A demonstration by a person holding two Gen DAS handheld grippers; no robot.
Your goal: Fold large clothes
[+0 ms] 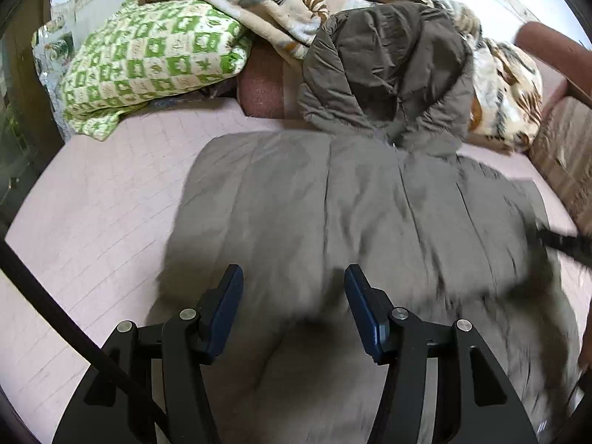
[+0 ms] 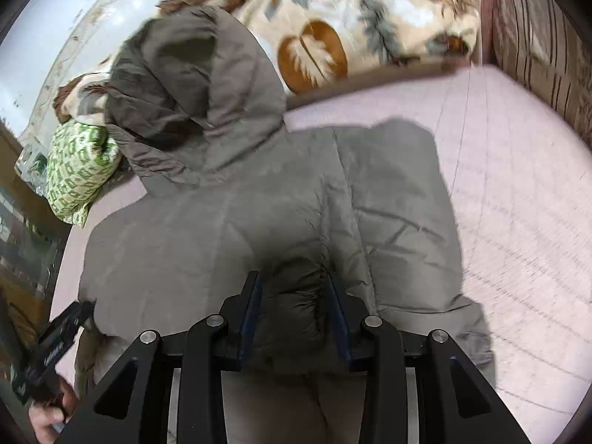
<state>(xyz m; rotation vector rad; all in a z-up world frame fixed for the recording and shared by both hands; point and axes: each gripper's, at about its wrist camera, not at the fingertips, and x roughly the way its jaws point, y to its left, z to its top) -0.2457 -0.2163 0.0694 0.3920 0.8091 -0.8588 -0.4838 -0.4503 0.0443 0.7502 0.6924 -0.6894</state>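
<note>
Left wrist view: we look down on a bed [image 1: 92, 199] covered in a pale pink quilted sheet, with a white wall behind it at twelve o'clock. A green-and-cream patterned pillow [image 1: 148, 63] lies at ten o'clock, and a tan blanket with leaf prints [image 1: 266, 3] is heaped along the far edge from eleven to two o'clock. A striped brown panel [image 1: 566, 140] borders the bed at three o'clock. We see no containers.

The task's thing, a grey-brown hooded puffer coat [image 1: 333, 203], lies spread flat on the sheet in the middle of the bed, its hood [image 1: 388, 63] propped up against the blanket at one o'clock.

Our left gripper [image 1: 294, 277] points down at a slant over the coat's near end at six o'clock. Its jaws stand about half open, and although the fabric shows in the gap, the blur leaves us unable to tell whether the pads touch it.

In the right wrist view, the right gripper [image 2: 292, 285] also slants down over the coat. Its jaws are partly open with a bunched, darker fold of coat between them; the pads sit right beside that fold, and we cannot tell if they press it. At eight o'clock there, a hand [image 2: 48, 410] holds the other tool near the coat's edge.
</note>
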